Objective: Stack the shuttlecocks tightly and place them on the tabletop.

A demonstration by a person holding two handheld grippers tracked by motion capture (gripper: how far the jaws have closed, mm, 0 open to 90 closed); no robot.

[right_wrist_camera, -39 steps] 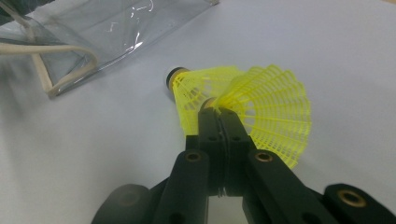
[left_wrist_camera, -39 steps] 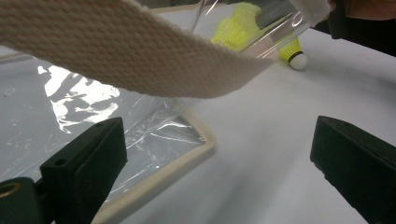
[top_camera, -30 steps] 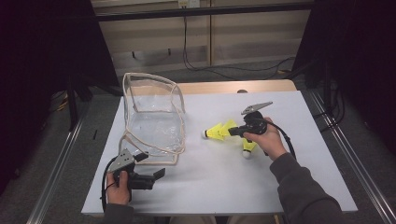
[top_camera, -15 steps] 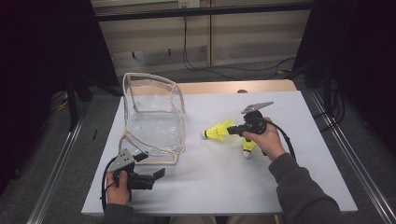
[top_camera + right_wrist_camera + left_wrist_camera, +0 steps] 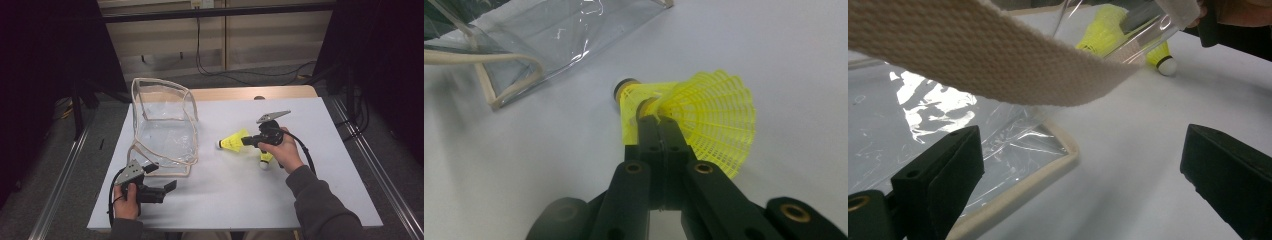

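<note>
A clear plastic bag point(image 5: 165, 125) with cream webbing trim stands open at the left of the white table point(image 5: 320, 195). My right gripper point(image 5: 245, 141) is shut on the skirt of a yellow shuttlecock point(image 5: 231, 142), whose cork points toward the bag. In the right gripper view the jaws point(image 5: 658, 122) pinch the mesh skirt of that shuttlecock point(image 5: 709, 112). A second yellow shuttlecock point(image 5: 265, 161) lies under the right hand. My left gripper point(image 5: 170, 186) stands open at the bag's near corner. In its own view the left gripper point(image 5: 1083, 150) has only table between its jaws, below the bag's strap point(image 5: 998, 55).
The table's wooden edge point(image 5: 240, 93) shows at the back, with metal rails point(image 5: 60, 195) along both sides. Cables point(image 5: 210, 65) trail on the floor behind. The bag's flattened lower panel point(image 5: 948, 120) lies just in front of the left jaw.
</note>
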